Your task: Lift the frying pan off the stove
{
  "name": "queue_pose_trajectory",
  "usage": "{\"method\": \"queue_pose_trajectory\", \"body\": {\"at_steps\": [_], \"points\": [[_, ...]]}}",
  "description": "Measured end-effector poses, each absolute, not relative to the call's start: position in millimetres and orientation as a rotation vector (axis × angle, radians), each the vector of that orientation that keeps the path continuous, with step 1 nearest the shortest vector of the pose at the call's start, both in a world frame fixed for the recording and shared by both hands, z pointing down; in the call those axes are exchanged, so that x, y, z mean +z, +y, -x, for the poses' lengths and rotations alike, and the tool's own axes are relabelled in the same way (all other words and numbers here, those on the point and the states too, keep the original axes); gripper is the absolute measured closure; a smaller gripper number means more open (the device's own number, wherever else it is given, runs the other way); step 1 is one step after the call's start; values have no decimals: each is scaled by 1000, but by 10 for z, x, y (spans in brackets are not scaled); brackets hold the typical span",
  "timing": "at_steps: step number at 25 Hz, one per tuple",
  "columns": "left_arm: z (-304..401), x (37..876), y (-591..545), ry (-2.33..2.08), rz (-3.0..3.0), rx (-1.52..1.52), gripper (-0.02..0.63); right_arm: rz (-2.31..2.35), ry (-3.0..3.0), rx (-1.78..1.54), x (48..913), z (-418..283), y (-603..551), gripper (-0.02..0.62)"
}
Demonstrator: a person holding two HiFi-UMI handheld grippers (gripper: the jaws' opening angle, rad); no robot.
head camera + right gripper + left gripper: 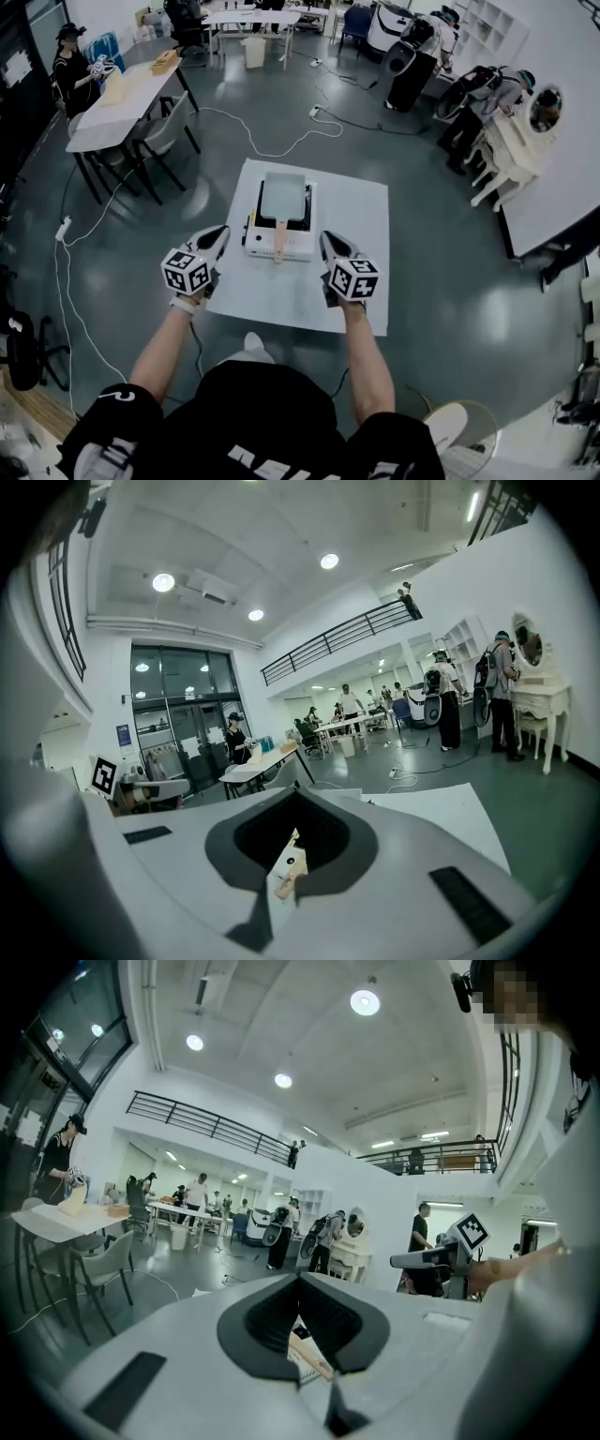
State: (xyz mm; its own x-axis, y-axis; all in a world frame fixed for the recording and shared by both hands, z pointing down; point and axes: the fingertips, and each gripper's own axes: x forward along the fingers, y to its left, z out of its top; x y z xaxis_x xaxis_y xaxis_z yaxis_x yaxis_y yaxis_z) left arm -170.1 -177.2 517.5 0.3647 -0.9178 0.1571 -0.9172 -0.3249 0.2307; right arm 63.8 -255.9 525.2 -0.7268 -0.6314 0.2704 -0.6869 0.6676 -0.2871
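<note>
A square grey frying pan (283, 197) with a wooden handle (279, 240) sits on a white portable stove (298, 246), with the handle pointing toward me. The stove stands on a white sheet (347, 225) on the floor. My left gripper (221, 232) hovers just left of the stove and my right gripper (327, 238) just right of it. Both are shut and hold nothing. In the left gripper view, the left gripper (300, 1279) shows the handle (314, 1356) below its closed tips. In the right gripper view, the right gripper (295, 795) shows the handle's end (287, 884).
A white table (117, 103) with chairs stands at the back left, with a person (71, 67) beside it. A white cable (253, 141) snakes across the grey floor. A white vanity (511, 150) and people stand at the right, with more tables (253, 19) at the back.
</note>
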Motion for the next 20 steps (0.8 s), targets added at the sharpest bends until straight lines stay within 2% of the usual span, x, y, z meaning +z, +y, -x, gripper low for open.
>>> {"method": "queue_pose_trajectory", "body": {"at_steps": [9, 20], "points": [[2163, 5282, -2140, -1565, -2373, 3, 607, -1139, -2708, 600, 5374, -202, -2827, 600], [2156, 5414, -2289, -1548, -2372, -2, 607, -1126, -2716, 617, 5484, -102, -2983, 600]]}}
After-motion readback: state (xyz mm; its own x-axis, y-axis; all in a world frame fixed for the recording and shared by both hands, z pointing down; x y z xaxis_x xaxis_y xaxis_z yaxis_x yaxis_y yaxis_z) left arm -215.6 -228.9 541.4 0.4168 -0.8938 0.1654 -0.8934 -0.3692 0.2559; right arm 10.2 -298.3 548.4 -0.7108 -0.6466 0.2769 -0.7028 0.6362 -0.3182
